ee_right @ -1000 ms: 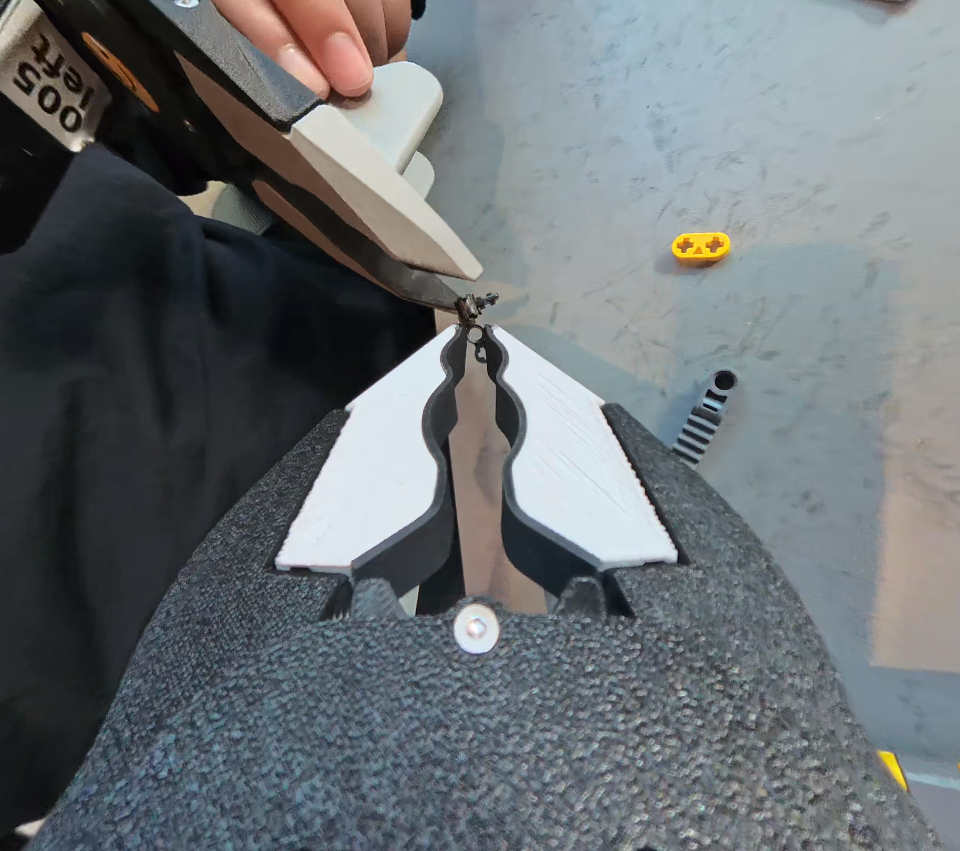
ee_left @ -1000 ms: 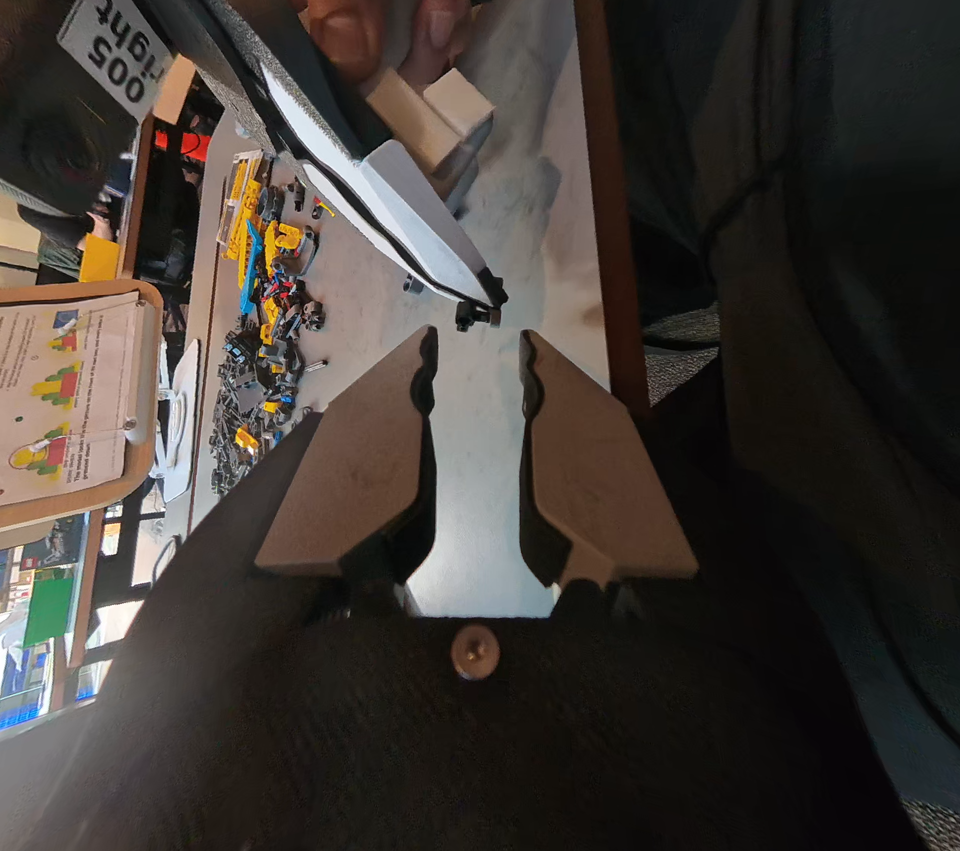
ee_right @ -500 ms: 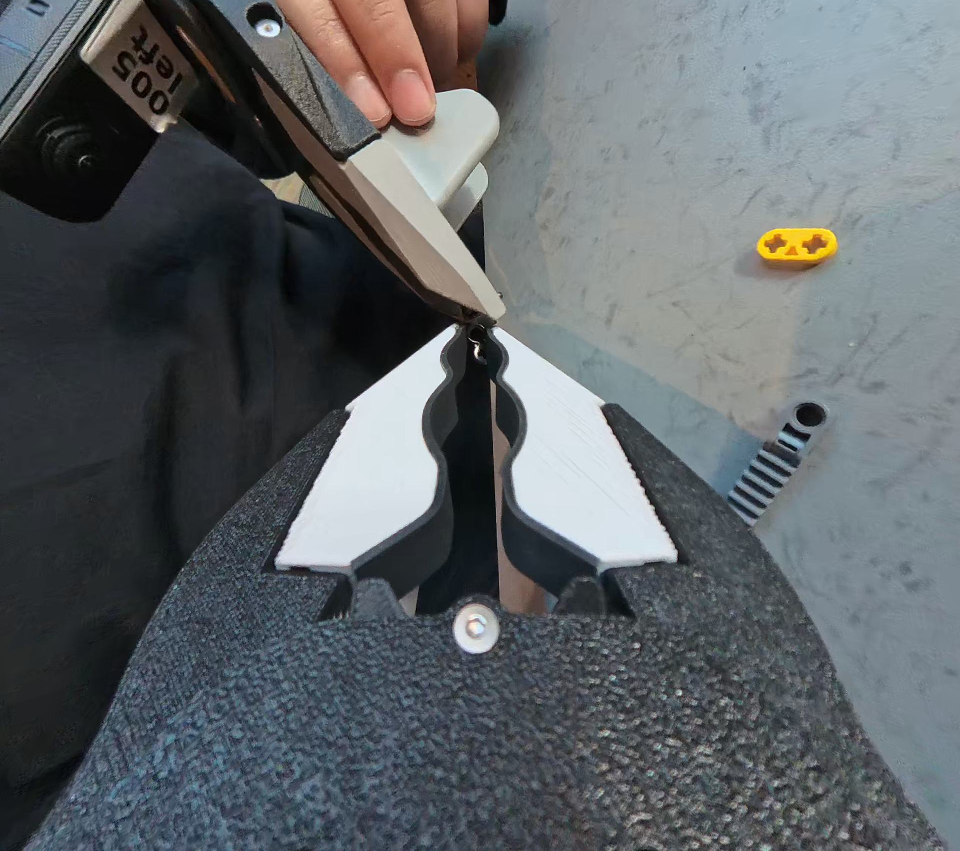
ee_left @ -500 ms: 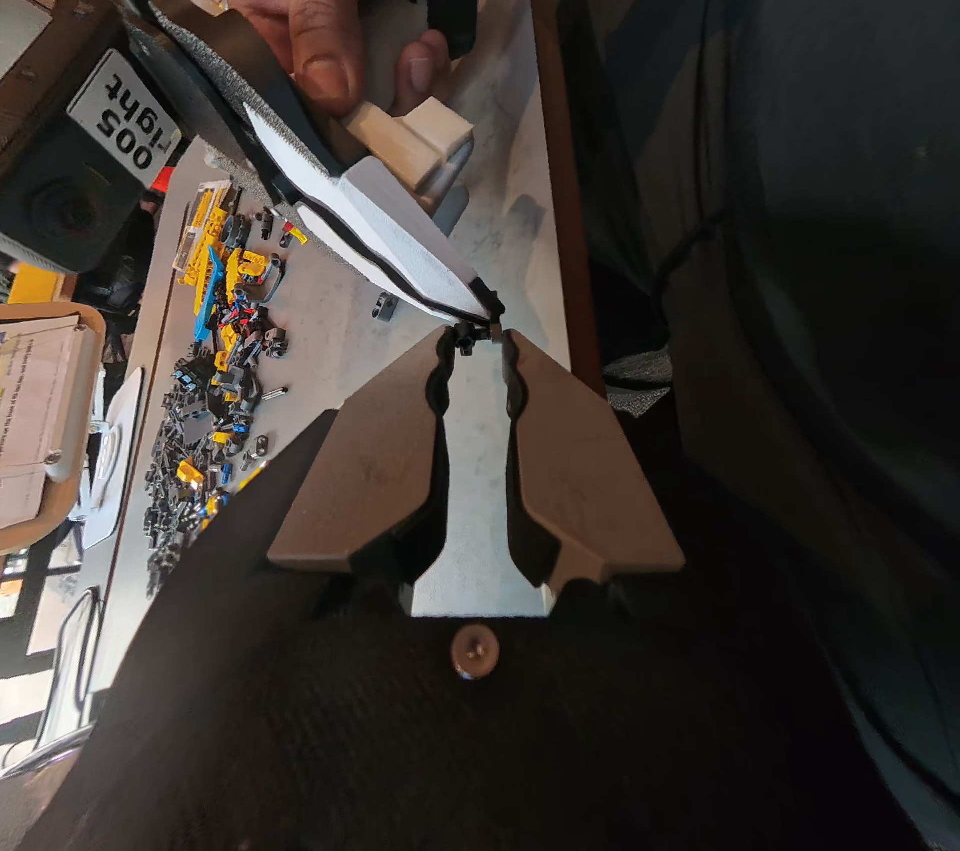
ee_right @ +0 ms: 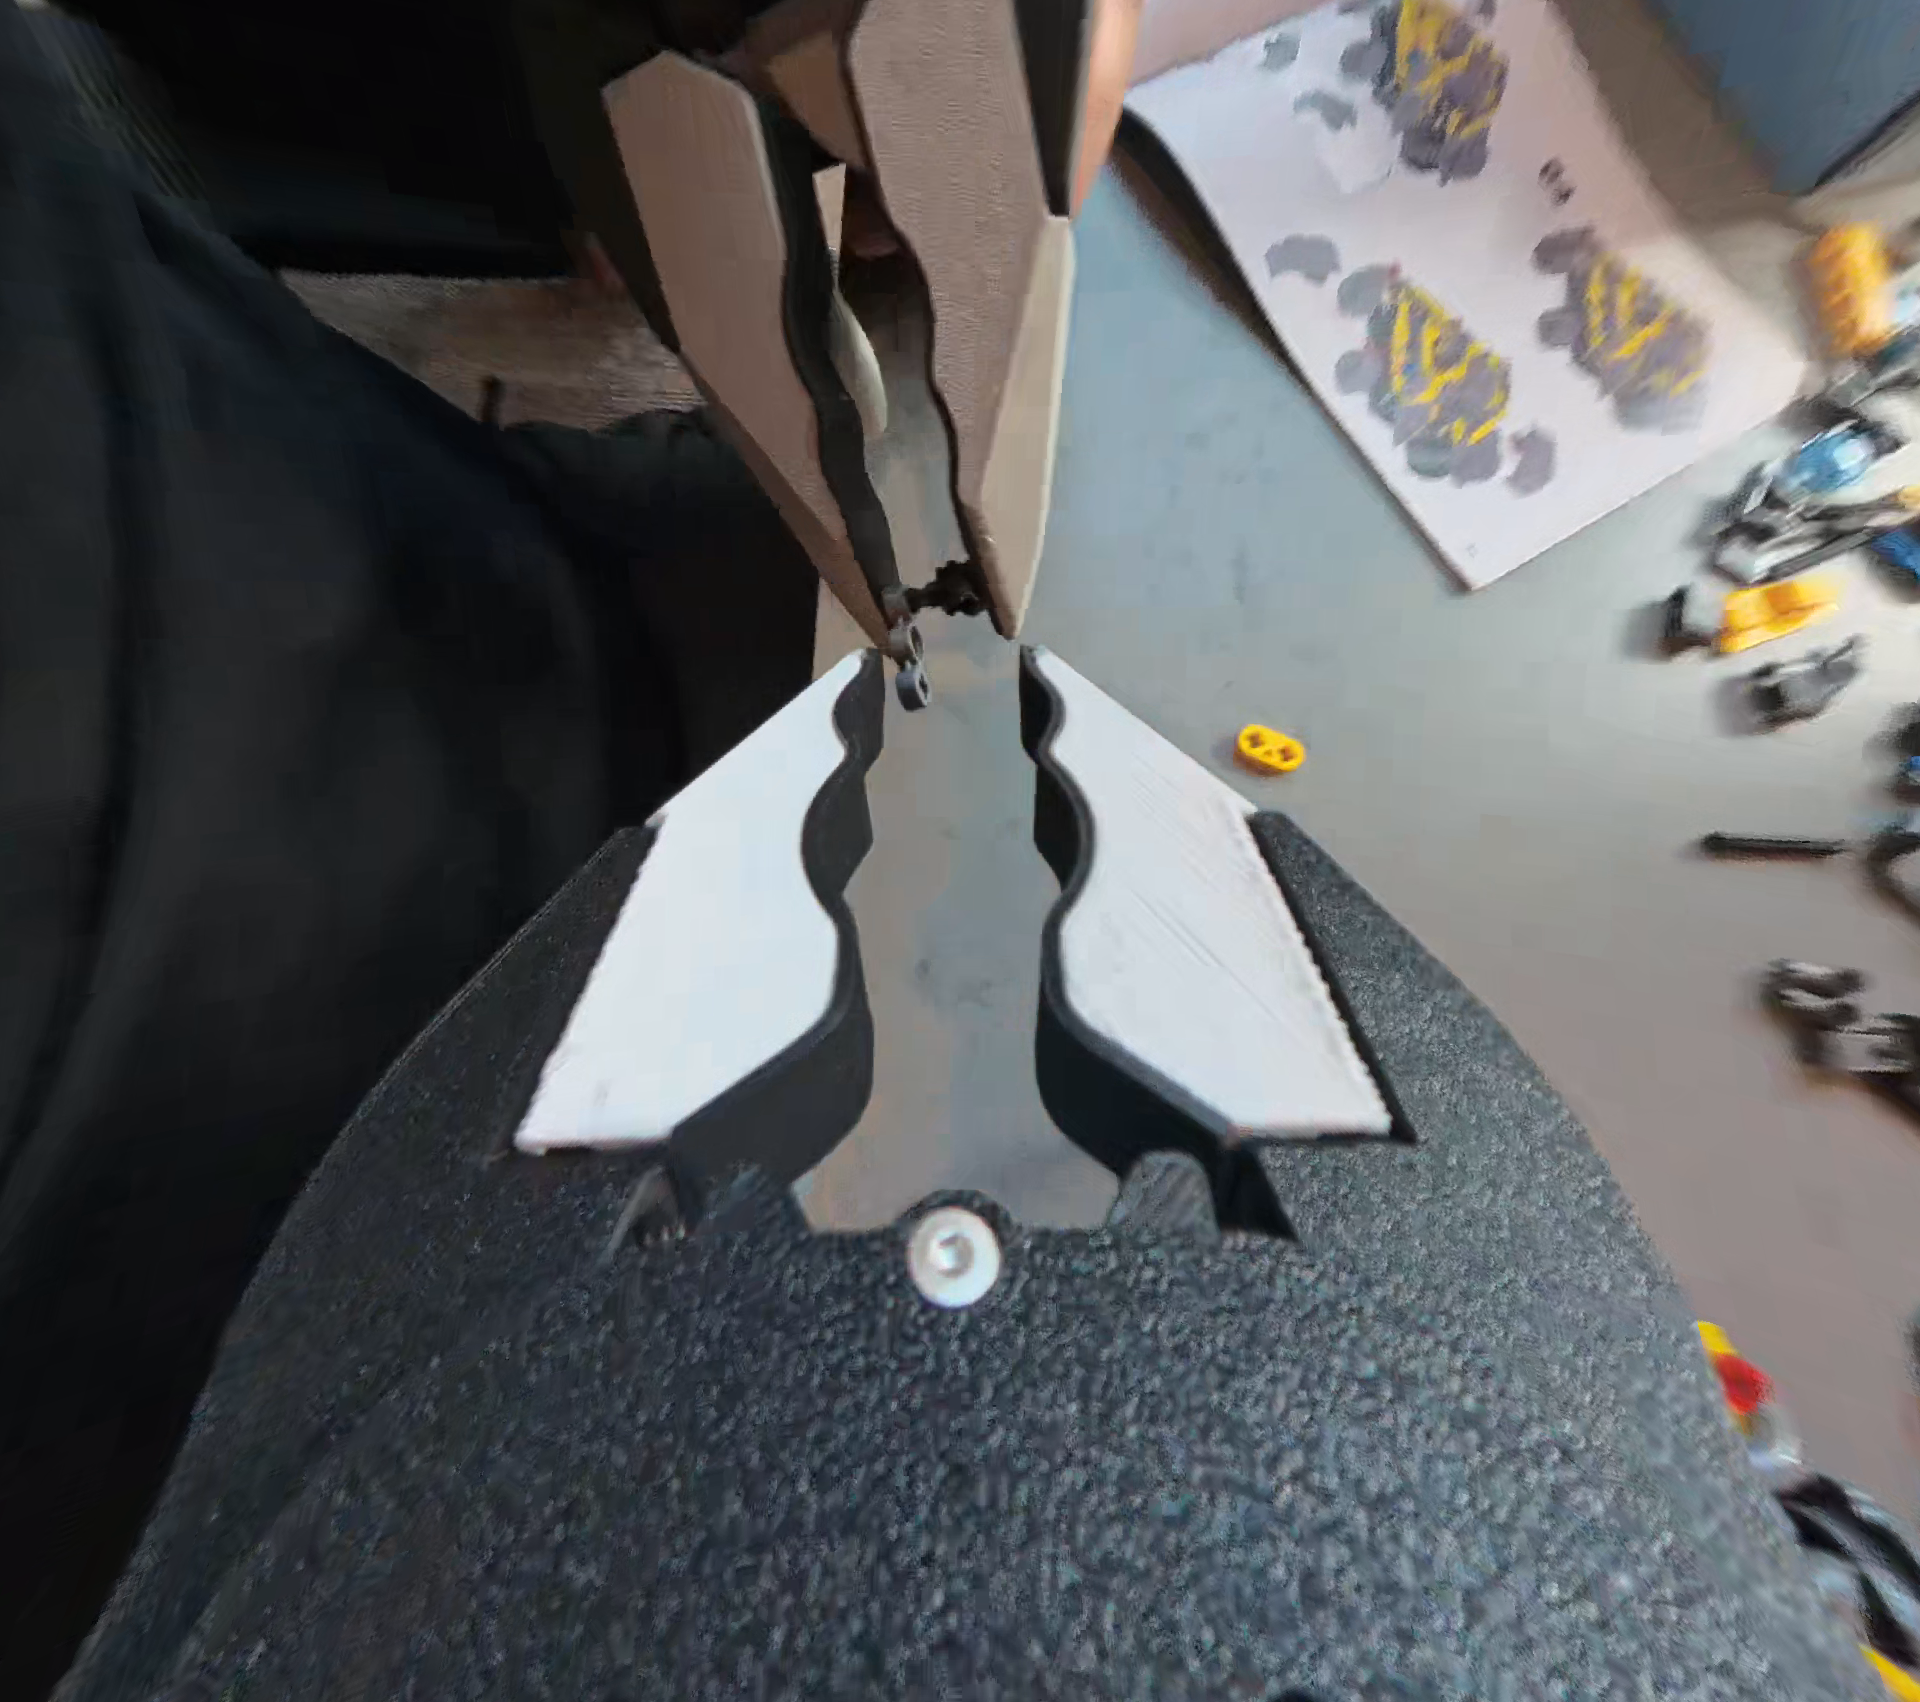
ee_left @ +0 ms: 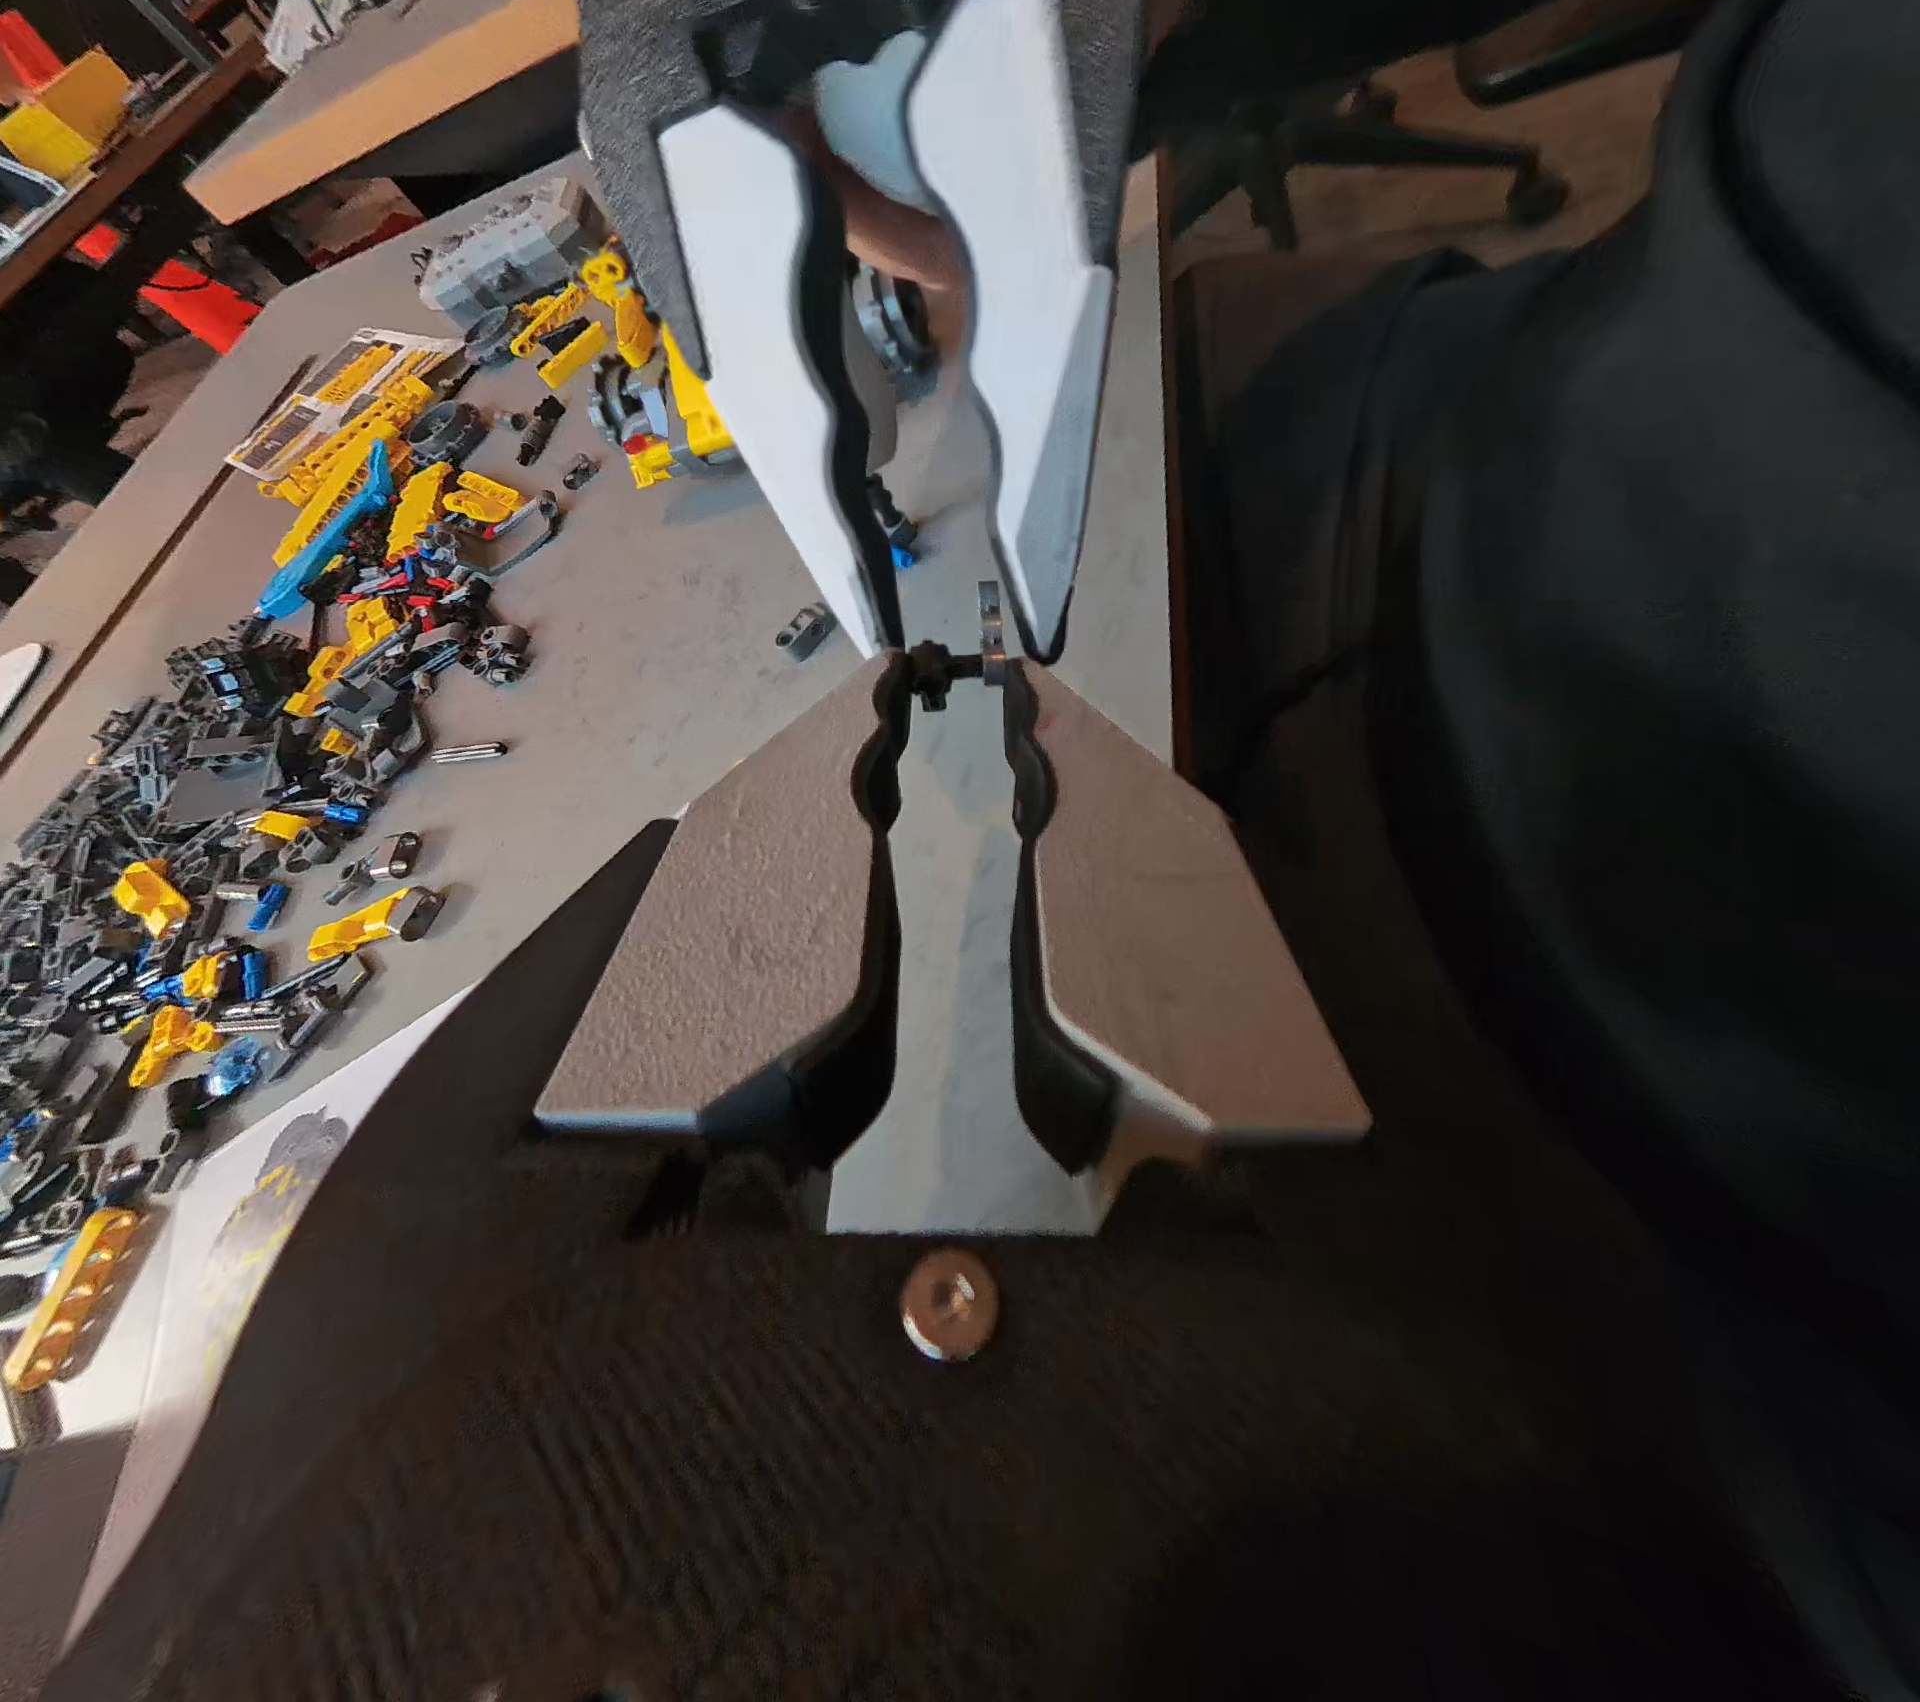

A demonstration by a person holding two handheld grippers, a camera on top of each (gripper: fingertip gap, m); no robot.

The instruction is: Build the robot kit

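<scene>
**Grey table strewn with building-toy parts**

A grey, scuffed table (ee_left: pixel 665 676) carries a dense scatter of small yellow, black, grey and blue toy parts (ee_left: pixel 260 769) toward its far side. A partly built yellow-and-grey model (ee_left: pixel 644 395) stands beyond them. An open instruction booklet (ee_right: pixel 1455 281) lies flat, and a lone yellow two-hole piece (ee_right: pixel 1270 748) sits apart on bare surface.

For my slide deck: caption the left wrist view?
Left gripper pinches a small dark pin-and-connector piece, open right gripper opposite, above a parts-strewn table.
</scene>
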